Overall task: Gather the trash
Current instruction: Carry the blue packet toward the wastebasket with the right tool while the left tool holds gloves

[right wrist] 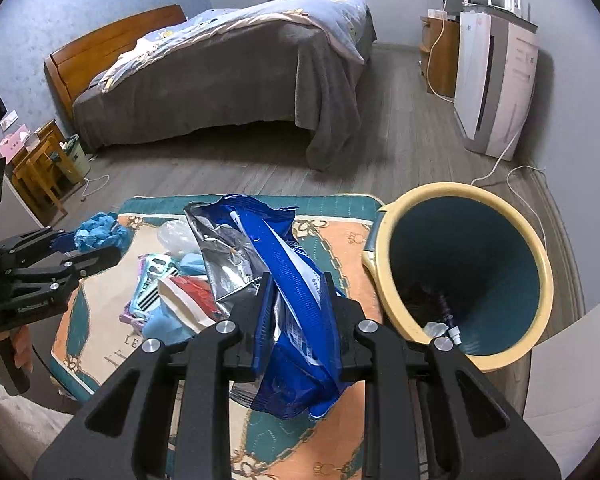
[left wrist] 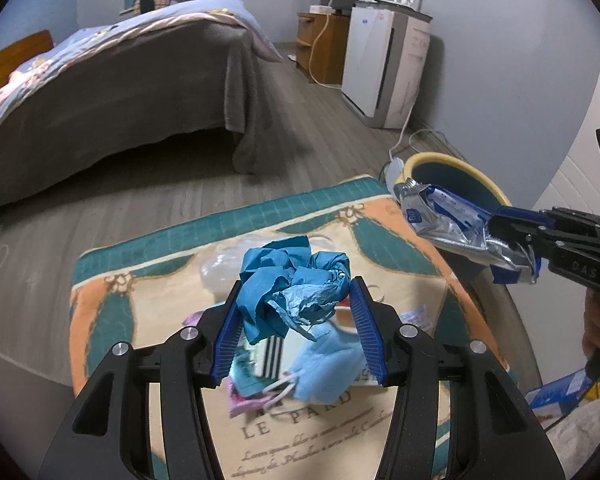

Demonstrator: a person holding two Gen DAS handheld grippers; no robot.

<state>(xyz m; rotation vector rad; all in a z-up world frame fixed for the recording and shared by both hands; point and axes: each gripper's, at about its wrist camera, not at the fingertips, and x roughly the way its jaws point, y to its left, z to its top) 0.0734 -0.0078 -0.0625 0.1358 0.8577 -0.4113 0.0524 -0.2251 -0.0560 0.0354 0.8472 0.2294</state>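
My left gripper (left wrist: 296, 292) is shut on a crumpled blue paper wad (left wrist: 292, 280) and holds it above the patterned table mat (left wrist: 400, 248); it also shows in the right wrist view (right wrist: 100, 230). My right gripper (right wrist: 296, 280) is shut on a blue and silver foil wrapper (right wrist: 284, 280), held above the mat just left of the bin; the wrapper also shows in the left wrist view (left wrist: 452, 216). The teal bin with a yellow rim (right wrist: 460, 268) stands at the mat's right edge with some trash at its bottom.
More trash lies on the mat: a light blue face mask (left wrist: 324, 364), a clear plastic piece (left wrist: 220, 268), a red and white packet (right wrist: 188, 296), a striped package (right wrist: 152, 284). A bed (right wrist: 228, 80) and a white appliance (right wrist: 496, 80) stand beyond.
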